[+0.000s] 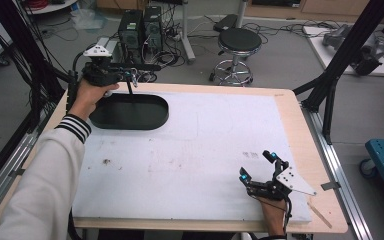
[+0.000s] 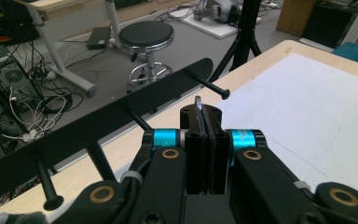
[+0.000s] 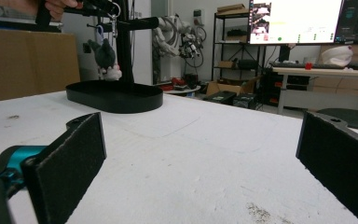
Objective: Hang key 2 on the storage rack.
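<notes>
Fingers of the left gripper [image 2: 205, 116] are pressed fully together, and a thin metal ring [image 2: 198, 102] stands up between their tips, so they hold it. From the right gripper view, the same ring [image 3: 115, 9] is at the top of a small keychain, and a grey and white plush toy [image 3: 105, 58] hangs below it, close beside the upright black post of the rack [image 3: 124, 46]. In the high view the left gripper [image 1: 130, 76] is raised over the far left corner of the bench [image 1: 290, 107], above the oval black base [image 1: 129, 112] of the rack. The left gripper view shows the horizontal bar of the rack [image 2: 98, 135] just ahead of the closed fingers, with several black pegs [image 2: 212, 86] sticking out toward the camera. I cannot tell whether the ring touches any peg.

Fingers of the right gripper [image 1: 258, 167] stand wide apart and hold nothing. This gripper is low on the white mat [image 1: 190, 150], near the front right part of the bench, well apart from the rack. In its own view, the two black foam pads [image 3: 72, 158] are at both sides with bare white mat between them, and the rack is far ahead at the left.
</notes>
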{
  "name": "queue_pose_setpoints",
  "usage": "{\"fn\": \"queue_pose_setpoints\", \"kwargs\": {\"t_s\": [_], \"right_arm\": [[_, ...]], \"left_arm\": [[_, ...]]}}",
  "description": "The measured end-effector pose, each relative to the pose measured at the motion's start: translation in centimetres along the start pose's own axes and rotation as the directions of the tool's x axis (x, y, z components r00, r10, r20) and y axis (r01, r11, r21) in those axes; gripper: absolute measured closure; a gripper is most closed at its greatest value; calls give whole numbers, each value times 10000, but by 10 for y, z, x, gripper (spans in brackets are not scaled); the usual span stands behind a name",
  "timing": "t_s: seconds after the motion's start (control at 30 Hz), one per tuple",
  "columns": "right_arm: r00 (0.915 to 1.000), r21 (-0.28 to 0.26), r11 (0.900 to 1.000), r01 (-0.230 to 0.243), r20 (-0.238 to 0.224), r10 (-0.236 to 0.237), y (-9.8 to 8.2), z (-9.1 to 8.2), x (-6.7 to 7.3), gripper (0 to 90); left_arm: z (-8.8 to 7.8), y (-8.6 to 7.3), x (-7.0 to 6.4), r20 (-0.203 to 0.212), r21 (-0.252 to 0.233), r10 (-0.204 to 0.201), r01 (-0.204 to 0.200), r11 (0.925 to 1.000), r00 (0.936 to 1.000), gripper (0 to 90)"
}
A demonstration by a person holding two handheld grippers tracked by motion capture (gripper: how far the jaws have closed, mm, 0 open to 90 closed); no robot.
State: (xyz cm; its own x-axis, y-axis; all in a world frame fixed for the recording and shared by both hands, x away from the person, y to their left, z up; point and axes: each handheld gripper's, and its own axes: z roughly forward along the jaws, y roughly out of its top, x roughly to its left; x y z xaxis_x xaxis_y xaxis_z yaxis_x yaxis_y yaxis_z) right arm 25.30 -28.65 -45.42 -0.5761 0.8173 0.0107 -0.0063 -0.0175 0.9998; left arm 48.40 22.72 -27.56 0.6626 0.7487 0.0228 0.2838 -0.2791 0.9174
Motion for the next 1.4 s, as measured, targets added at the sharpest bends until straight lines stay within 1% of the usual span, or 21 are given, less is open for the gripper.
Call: {"fn": "queue_pose_setpoints", "kwargs": {"t_s": [0.07,0.17,0.3,0.37,0.53,0.83,1.1,1.13,1.4], "right_arm": [[10000,6,10000,-8,4,8,0,0,0,7],[10000,-4,10000,5,30,-5,0,0,0,7],[10000,4,10000,0,58,0,0,0,0,7],[10000,4,10000,13,65,-13,0,0,0,7],[10000,18,10000,4,89,-4,0,0,0,6],[10000,20,10000,14,95,-15,0,0,0,7],[10000,9,10000,-5,96,5,0,0,1,7],[9999,0,10000,47,102,-47,0,0,0,7],[10000,10,10000,2,100,-2,0,0,1,6]], "left_arm": [[2,0,3,11,196,34,-35,9998,10000,882],[4,-1,7,31,163,-23,22,9999,10000,882],[7,-4,10,41,344,-62,61,9994,10000,882],[8,-5,12,45,288,-129,128,9995,9999,882],[10,-7,14,-55,353,-127,129,9993,9999,881],[10,-8,16,-96,385,-130,133,9992,9999,881],[10,-9,18,-350,467,-121,137,9988,9993,881],[10,-9,18,-397,462,-132,150,9988,9991,881],[12,-9,18,-587,395,-99,122,9991,9982,879]]}}
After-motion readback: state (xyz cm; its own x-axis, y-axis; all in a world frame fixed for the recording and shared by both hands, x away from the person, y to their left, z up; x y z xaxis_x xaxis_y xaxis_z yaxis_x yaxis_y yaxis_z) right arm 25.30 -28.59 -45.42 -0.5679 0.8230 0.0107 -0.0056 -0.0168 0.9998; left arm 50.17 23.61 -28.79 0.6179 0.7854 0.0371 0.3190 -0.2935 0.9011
